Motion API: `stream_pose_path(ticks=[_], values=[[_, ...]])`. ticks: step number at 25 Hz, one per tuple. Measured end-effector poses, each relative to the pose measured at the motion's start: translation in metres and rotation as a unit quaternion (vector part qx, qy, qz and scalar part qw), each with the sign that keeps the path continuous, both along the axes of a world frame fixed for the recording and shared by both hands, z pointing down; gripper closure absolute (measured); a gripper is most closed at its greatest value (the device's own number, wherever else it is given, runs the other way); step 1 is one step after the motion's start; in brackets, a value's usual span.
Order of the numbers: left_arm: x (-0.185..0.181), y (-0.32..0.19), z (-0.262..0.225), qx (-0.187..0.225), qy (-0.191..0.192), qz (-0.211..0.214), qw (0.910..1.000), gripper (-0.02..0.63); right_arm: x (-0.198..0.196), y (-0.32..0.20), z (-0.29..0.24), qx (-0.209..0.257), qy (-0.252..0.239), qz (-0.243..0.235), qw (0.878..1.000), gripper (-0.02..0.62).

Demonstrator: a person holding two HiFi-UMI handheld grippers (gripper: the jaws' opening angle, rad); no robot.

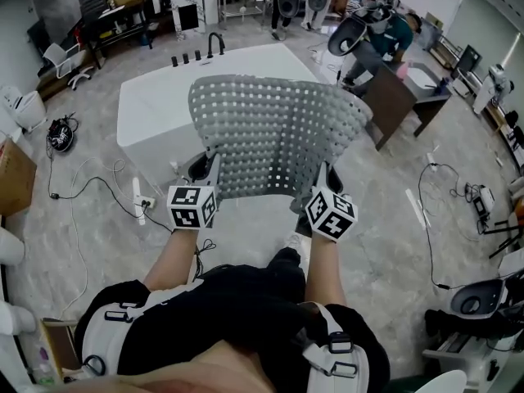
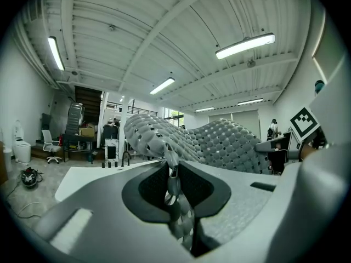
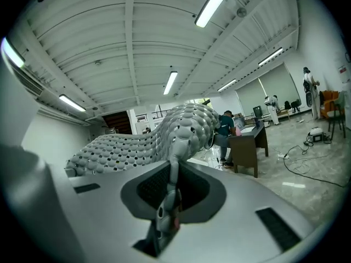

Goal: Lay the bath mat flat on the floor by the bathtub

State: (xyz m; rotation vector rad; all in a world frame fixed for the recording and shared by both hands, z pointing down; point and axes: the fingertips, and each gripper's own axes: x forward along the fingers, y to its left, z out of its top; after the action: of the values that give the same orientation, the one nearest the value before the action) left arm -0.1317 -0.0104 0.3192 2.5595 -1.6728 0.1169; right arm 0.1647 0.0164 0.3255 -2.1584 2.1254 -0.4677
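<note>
Grip on both near corners was firm: your left tool (image 1: 208, 169) and right tool (image 1: 322, 177) each clamped the bath mat (image 1: 274, 129), holding it spread in the air above the floor (image 1: 246, 219), short of the bathtub (image 1: 160, 97). It looked grey, rubbery and floppy, bumpy and full of holes, with its far edge curling. By my reading you were carrying it; next came lowering it flat beside the tub's near wall.
</note>
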Motion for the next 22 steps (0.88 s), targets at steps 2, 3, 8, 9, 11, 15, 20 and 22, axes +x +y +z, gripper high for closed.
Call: stream_pose_path(ticks=[2,3,8,9,11,15,20,22], values=[[0.017,-0.025,0.001,0.001,-0.001,-0.002,1.0000,0.554,0.016,-0.028,0.002,-0.001,-0.004,-0.005,1.000,0.560],[0.026,-0.038,-0.001,0.001,-0.002,-0.002,1.0000,0.554,0.024,-0.043,0.001,-0.001,-0.005,-0.007,1.000,0.560],[0.072,-0.104,-0.006,-0.003,-0.003,-0.010,0.9999,0.554,0.068,-0.117,-0.006,0.001,-0.009,-0.021,1.000,0.560],[0.081,-0.119,-0.006,-0.006,-0.002,-0.014,0.9999,0.554,0.078,-0.133,-0.007,-0.001,-0.012,-0.025,1.000,0.560],[0.101,-0.149,-0.007,-0.010,-0.002,-0.020,0.9997,0.554,0.097,-0.167,-0.008,-0.007,-0.013,-0.035,0.999,0.560],[0.143,-0.203,-0.014,-0.012,-0.007,-0.034,0.9993,0.554,0.136,-0.231,-0.012,-0.011,-0.010,-0.054,0.998,0.560],[0.182,-0.257,-0.015,-0.020,-0.013,-0.059,0.9980,0.554,0.176,-0.302,-0.014,-0.019,-0.009,-0.084,0.996,0.560],[0.192,-0.270,-0.010,-0.024,-0.015,-0.070,0.9972,0.554,0.187,-0.322,-0.008,-0.025,-0.009,-0.094,0.995,0.560]])
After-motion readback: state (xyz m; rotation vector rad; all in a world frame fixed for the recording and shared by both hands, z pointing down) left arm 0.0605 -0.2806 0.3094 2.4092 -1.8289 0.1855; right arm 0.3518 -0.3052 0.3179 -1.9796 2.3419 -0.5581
